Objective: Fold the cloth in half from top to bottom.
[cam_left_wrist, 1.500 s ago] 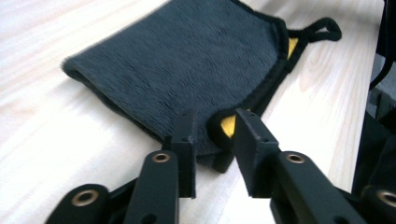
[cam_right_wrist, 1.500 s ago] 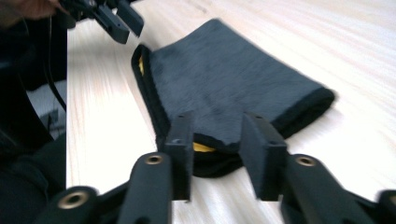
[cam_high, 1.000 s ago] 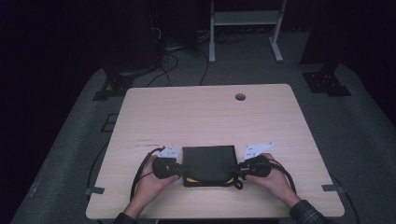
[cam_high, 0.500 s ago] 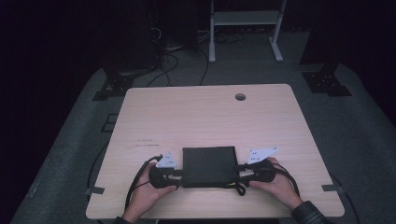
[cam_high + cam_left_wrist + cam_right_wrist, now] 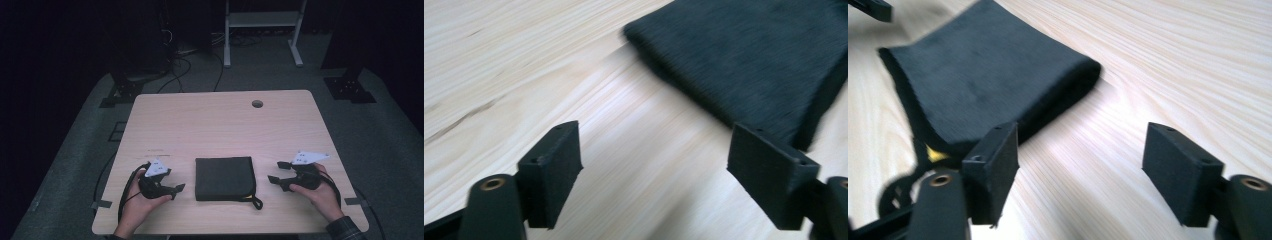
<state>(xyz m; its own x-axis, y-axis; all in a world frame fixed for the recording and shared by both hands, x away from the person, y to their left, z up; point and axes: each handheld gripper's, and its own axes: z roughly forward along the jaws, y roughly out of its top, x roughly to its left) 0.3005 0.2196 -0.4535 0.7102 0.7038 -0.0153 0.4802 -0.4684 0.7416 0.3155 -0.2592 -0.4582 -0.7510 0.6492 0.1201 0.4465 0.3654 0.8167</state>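
Table: folded black cloth at 6 o'clock, flanked by left gripper and right gripper, both wide open, empty.

High view looks down over the table; both gripper views skim it closely, sharing the dark pouch.

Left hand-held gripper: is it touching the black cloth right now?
Apart. In the high view, bare table shows between the left hand-held gripper and the black cloth.
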